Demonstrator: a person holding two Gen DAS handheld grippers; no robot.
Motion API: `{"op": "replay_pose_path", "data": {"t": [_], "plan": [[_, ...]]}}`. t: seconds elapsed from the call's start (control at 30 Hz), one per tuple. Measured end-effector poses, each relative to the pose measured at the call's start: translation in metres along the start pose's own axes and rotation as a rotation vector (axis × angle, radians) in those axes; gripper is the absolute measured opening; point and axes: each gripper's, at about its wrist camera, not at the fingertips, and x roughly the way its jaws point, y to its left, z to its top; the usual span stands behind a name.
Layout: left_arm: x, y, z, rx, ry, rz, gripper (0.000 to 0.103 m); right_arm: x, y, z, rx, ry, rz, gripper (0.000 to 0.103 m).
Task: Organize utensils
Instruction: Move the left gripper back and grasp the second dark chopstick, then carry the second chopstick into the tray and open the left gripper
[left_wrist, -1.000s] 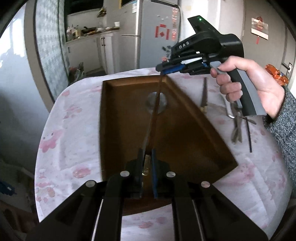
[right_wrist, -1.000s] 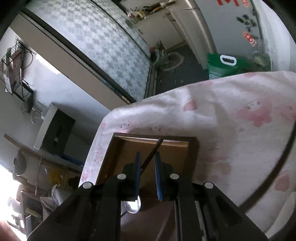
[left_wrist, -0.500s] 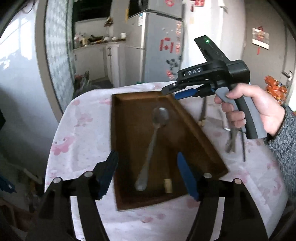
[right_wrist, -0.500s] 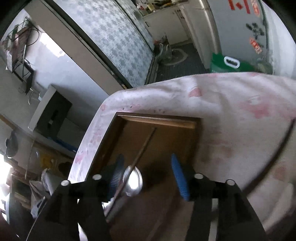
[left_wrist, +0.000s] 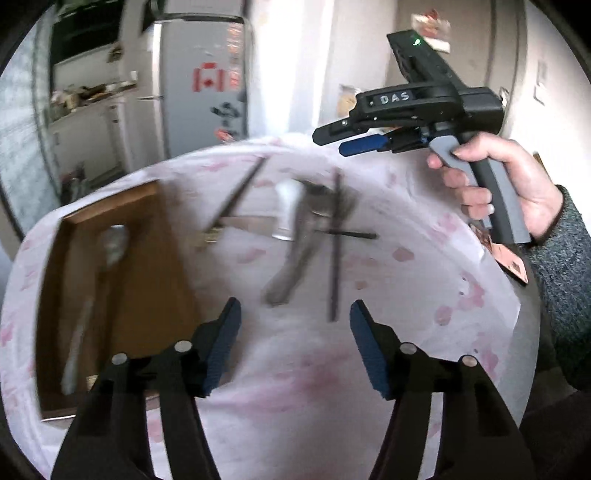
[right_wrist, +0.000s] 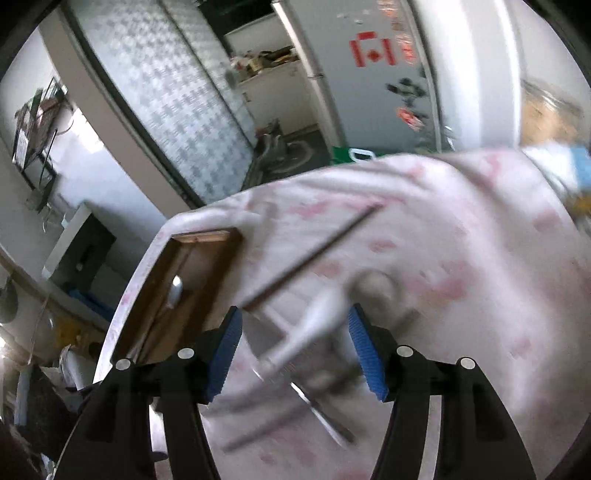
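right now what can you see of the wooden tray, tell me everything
The wooden tray is a shallow brown rectangular box with a raised rim, lying flat on the pink-patterned cloth near the table's edge. A metal spoon lies lengthwise inside. Blur hides finer detail. No gripper touches it; the other utensils lie outside on the cloth.

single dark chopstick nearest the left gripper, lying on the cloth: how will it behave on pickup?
The chopstick looks thin, straight and rigid, so probably stiff and light. Being slim, it may roll or slip between the pads. It lies flat on the soft tablecloth and crosses another dark stick, so getting pads around it may be fiddly and could nudge that one.
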Motion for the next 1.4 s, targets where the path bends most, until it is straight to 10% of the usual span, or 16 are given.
{"op": "replay_pose_path", "data": {"t": [0.43, 0.53, 0.83, 1.13, 1.4], "plan": [[0.074, -0.036, 0.018, 0.031, 0.122, 0.014, 0.038, -0.005, -0.078, -0.039, 0.143, 0.009, 0.058, 0.061], [0.08, -0.033, 0.022, 0.032, 0.125, 0.035, 0.007, 0.003, -0.078, -0.036, 0.157, 0.022, 0.074, 0.061], [0.062, -0.046, 0.024, 0.018, 0.079, 0.006, 0.006, 0.032, -0.097, -0.022, 0.304, 0.025, 0.141, 0.059], [0.056, -0.056, 0.026, 0.037, 0.065, -0.026, 0.006, 0.043, -0.099, -0.019, 0.338, 0.026, 0.144, 0.018], [0.041, -0.054, 0.026, 0.048, 0.031, -0.026, 0.006, 0.018, -0.077, -0.01, 0.283, -0.032, 0.135, 0.016]]}}
